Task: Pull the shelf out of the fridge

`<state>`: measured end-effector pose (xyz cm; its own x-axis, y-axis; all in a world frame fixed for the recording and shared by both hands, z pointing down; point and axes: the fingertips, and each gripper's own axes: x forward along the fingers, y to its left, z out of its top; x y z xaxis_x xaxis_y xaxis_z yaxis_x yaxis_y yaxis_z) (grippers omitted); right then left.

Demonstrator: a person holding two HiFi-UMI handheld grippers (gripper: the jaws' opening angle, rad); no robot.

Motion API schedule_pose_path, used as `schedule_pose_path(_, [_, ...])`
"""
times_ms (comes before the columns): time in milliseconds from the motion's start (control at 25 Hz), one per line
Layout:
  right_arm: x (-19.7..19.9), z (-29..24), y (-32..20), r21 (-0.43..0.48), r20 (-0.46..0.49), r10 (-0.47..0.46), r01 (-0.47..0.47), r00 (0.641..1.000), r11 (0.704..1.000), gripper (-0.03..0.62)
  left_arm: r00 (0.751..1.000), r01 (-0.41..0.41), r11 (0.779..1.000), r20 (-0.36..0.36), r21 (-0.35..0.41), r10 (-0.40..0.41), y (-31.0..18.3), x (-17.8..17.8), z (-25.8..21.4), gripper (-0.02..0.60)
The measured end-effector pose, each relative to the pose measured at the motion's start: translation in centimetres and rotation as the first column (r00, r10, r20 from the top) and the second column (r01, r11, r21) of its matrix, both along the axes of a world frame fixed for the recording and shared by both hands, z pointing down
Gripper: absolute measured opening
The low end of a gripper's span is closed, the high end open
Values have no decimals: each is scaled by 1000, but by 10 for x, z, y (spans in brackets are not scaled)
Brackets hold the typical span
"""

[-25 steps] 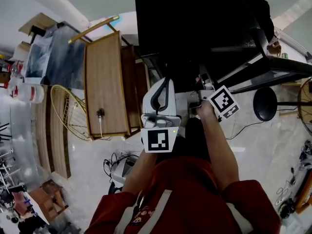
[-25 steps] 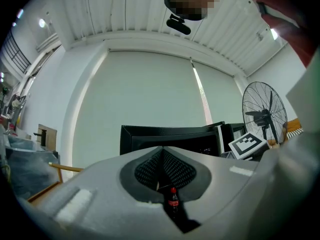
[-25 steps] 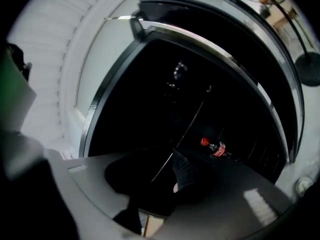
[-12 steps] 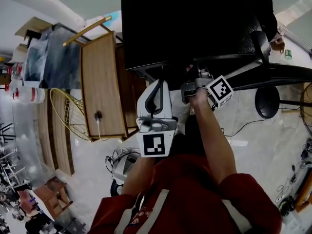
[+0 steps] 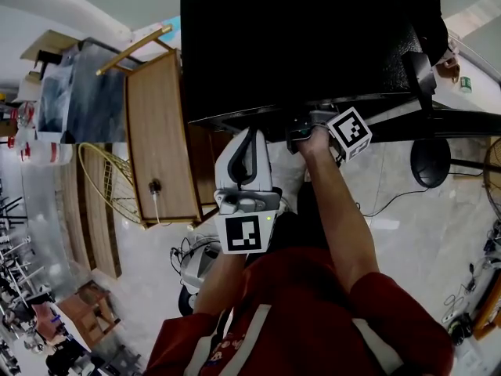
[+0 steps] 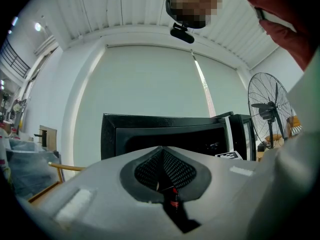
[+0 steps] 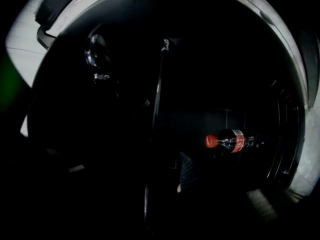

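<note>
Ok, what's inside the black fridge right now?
A cola bottle with a red cap shows inside the fridge. Darkness hides the rest, so the shelf and any other contents can't be made out.

Red short-sleeved shirt (image 5: 307, 313) bears a white stripe (image 5: 252, 337); left tool (image 5: 251, 135) is pale grey.

Head and left gripper views were evenly bright, bowed at the edges. The right gripper view, inside the black fridge (image 5: 297, 45), was nearly dark.
</note>
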<state>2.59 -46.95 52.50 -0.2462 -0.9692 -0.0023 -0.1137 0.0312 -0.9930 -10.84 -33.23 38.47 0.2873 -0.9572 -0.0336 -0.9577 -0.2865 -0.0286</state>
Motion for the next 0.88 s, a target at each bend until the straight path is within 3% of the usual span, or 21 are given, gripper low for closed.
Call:
schedule_pose_path(160, [0, 1, -10, -13, 8, 13, -13, 1000, 1000, 139, 1000, 0, 1000, 0, -11, 0, -1, 3, 3, 0])
schedule_pose_path(400, [-3, -7, -17, 7, 0, 29, -29, 1000, 1000, 23, 1000, 3, 1000, 1, -20, -3, -2, 2, 5, 0])
schedule_pose_path(640, [-2, -4, -16, 1, 68, 51, -51, 996, 999, 14, 1000, 12, 1000, -3, -17, -12, -1, 1, 4, 0])
schedule_pose_path(880, [-2, -4, -14, -14, 77, 60, -59, 995, 998, 11, 1000, 12, 1000, -17, -19, -13, 1, 2, 3, 0])
